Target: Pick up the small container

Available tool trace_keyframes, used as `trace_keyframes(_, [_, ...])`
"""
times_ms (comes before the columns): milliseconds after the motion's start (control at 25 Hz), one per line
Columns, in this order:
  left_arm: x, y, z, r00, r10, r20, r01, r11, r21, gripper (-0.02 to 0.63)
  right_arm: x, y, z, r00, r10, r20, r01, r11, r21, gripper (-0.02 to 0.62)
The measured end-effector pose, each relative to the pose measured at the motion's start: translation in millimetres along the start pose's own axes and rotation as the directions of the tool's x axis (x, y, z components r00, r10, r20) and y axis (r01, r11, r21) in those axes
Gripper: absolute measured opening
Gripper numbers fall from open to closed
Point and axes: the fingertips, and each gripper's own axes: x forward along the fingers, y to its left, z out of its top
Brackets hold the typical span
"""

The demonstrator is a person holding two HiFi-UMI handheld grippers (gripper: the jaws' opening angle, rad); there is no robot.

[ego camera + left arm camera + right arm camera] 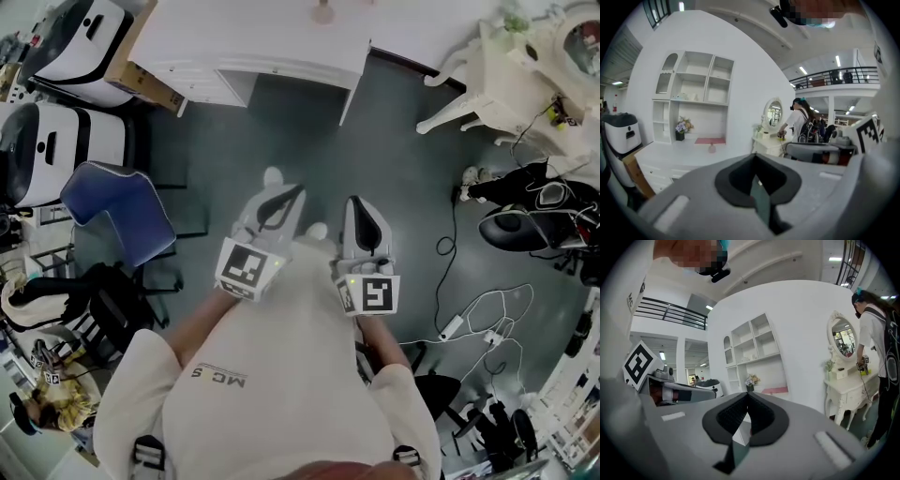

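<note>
In the head view, the left gripper (277, 192) and right gripper (361, 214) are hovering at the chest, and what is probably the small container (323, 11) is sitting at twelve o'clock on the white desk (262, 42), well apart. In the left gripper view, then the right gripper view, both pairs of jaws are resting together, empty. The reach is likely not yet starting, and the next move is calling for stepping forward and opening one gripper

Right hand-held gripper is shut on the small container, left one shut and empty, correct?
No. The right hand-held gripper is shut but empty: the right gripper view shows its jaws together with nothing between them. The left hand-held gripper is shut and empty, as stated.
</note>
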Motion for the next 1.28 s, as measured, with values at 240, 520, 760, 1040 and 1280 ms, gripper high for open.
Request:
trace_keyframes(240, [28.2, 54.5, -8.7, 0.999, 0.024, -0.022, -0.026, 0.998, -0.060, -0.002, 46.7, -12.7, -8.8, 0.999, -0.006, -0.037, 0.005, 1.000, -0.020, -0.003])
trace_keyframes(520, [91.2, 146.4, 4.8, 0.999, -0.032, 0.003, 0.032, 0.994, -0.103, -0.002, 158.5, -23.1, -10.0, 0.997, -0.031, -0.067, 0.027, 0.998, -0.060, -0.003])
trace_keyframes(760, [157.3, 240.3, 41.5, 0.996, -0.083, -0.025, 0.080, 0.992, -0.099, -0.002, 270.0, -37.6, 17.7, 0.997, -0.042, -0.067, 0.038, 0.998, -0.058, -0.003])
trace_keyframes(1040, [203.6, 369.4, 70.2, 0.996, -0.078, -0.046, 0.071, 0.987, -0.142, -0.002, 402.3, -44.3, 29.8, 0.993, -0.070, -0.100, 0.064, 0.996, -0.062, -0.002])
trace_keyframes(1280, [244.7, 416.8, 79.3, 0.988, -0.142, -0.064, 0.132, 0.980, -0.146, -0.002, 469.7, -62.9, 41.0, 0.988, -0.104, -0.111, 0.094, 0.991, -0.091, -0.002])
